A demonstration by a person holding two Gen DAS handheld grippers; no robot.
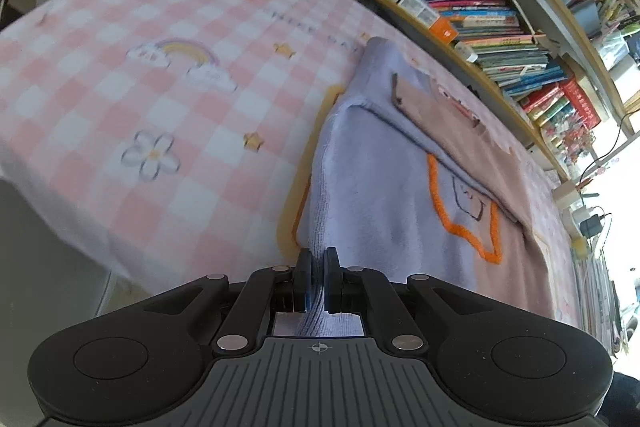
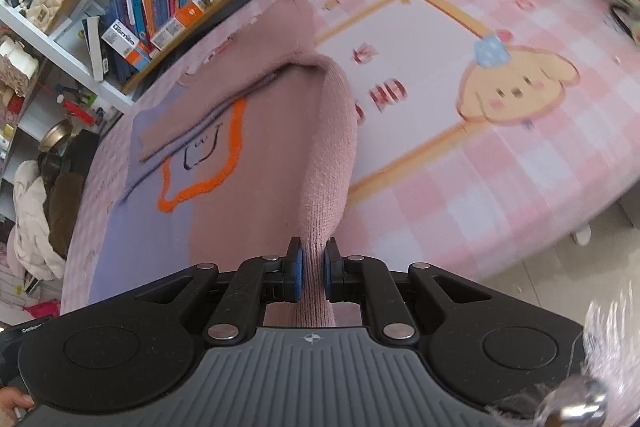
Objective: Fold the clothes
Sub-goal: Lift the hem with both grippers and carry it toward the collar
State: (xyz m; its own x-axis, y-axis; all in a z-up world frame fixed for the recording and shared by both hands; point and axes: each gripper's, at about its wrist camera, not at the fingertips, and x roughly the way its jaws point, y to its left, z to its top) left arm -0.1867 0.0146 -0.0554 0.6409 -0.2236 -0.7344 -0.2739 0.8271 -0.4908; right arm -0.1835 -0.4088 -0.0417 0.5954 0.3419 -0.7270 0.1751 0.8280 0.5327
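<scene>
Left gripper fingers pinch the lilac edge of a lilac-and-pink knitted sweater; right gripper fingers pinch its pink edge; the garment spreads ahead over a pink checked blanket

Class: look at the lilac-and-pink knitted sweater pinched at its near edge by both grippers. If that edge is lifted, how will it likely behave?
The sweater is probably floppy: its pinched edge already drapes into soft ridges. It likely grips rather than slips, given the fuzzy knit, and would drag on the checked blanket.

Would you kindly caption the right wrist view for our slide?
Right tongs shut on the pink side of a two-tone sweater lying on a pink checked blanket.
</scene>
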